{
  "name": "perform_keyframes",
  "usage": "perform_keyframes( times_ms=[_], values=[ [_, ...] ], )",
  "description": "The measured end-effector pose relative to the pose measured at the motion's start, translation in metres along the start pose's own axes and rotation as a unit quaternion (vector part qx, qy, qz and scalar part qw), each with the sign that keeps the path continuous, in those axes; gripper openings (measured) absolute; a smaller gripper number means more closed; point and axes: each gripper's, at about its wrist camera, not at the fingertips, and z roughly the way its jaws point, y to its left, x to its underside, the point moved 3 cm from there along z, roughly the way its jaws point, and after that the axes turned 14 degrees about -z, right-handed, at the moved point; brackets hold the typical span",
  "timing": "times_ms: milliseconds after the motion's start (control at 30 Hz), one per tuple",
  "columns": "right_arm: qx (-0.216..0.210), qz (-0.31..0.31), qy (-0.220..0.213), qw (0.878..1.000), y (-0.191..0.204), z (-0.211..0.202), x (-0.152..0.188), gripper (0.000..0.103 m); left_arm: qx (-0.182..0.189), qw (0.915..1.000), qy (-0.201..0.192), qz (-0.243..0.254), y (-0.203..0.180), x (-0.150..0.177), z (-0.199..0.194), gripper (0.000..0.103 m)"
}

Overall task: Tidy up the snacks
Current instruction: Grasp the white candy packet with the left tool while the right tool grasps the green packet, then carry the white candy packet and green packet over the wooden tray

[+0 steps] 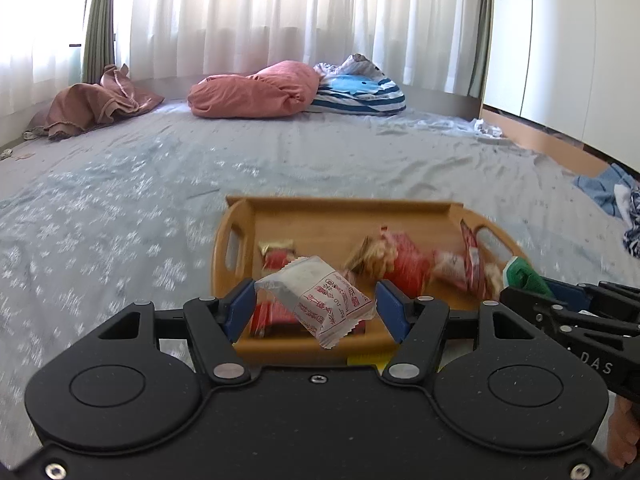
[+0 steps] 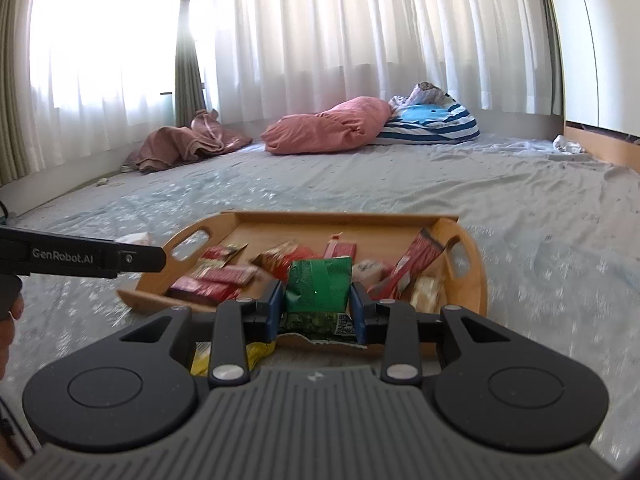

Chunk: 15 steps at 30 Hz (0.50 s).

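Both wrist views sit low and close, facing the shared wooden tray (image 1: 340, 210) (image 2: 340, 220) and curtains (image 1: 260, 12) (image 2: 320, 28).

Left tongs (image 1: 316, 310): matte black speckled body, two round caps, silver pivot pins, blue pads (image 1: 240, 308). Right tongs (image 2: 316, 308): same black linkage, grey ribbed housing, blue pads (image 2: 275, 308). White lettering "GenRobot.AI" and "DAS" on side arms. Bare skin at frame edges.

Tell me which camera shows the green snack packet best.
The right wrist view: the green snack packet sits centered, clamped in the right hand-held gripper. The left wrist view catches only its corner at the right edge.
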Motion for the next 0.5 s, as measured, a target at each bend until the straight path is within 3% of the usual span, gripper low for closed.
perform_keyframes(
  times_ms=[233, 500],
  values=[
    [0.010, 0.036, 0.006, 0.999, -0.026, 0.038, -0.031, 0.040, 0.018, 0.9998, 0.009, -0.008, -0.012, -0.033, 0.043, 0.063],
    [0.033, 0.052, 0.048, 0.997, -0.054, 0.109, -0.045, 0.040, 0.001, 0.9988, 0.043, -0.024, -0.022, -0.054, 0.111, 0.063]
  ],
)
